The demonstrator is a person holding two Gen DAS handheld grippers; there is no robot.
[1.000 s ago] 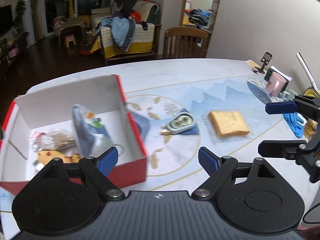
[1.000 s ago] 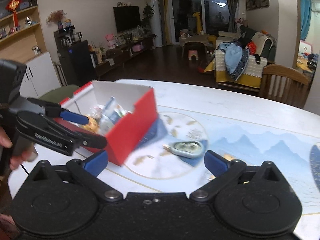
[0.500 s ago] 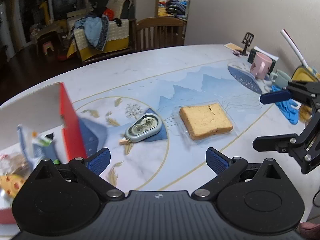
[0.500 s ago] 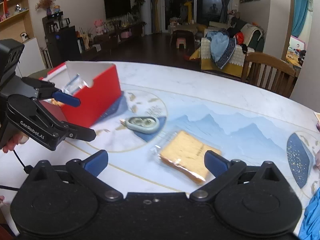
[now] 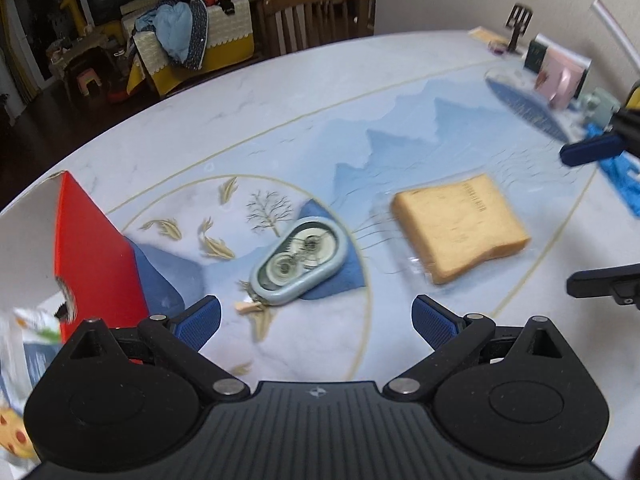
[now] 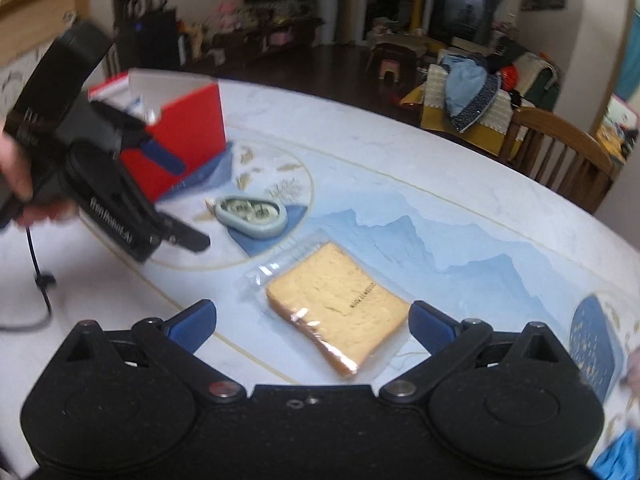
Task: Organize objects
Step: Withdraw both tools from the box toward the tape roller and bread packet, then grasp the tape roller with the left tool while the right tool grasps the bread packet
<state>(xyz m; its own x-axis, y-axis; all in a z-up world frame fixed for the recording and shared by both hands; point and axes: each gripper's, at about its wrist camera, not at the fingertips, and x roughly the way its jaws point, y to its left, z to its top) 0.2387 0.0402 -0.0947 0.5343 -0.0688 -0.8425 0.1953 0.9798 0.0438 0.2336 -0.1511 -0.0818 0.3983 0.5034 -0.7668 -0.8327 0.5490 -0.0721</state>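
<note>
A grey-green oval correction tape (image 5: 298,266) lies on the table just ahead of my open, empty left gripper (image 5: 316,322); it also shows in the right wrist view (image 6: 252,216). A wrapped slice of bread (image 5: 460,226) lies to its right, directly in front of my open, empty right gripper (image 6: 312,326), where the bread (image 6: 340,306) sits between the fingertips' line of sight. The red box (image 5: 96,256) with packets inside stands at the left; it shows in the right wrist view (image 6: 188,140) behind the left gripper (image 6: 176,204).
A pink mug (image 5: 560,80), a pale green cup (image 5: 602,106) and blue gloves (image 5: 620,176) sit at the table's far right by the wall. A wooden chair (image 5: 320,12) stands beyond the far table edge.
Both grippers have swung right, away from the red box. The left now faces the correction tape and the right now faces the bread. Both stay open.
</note>
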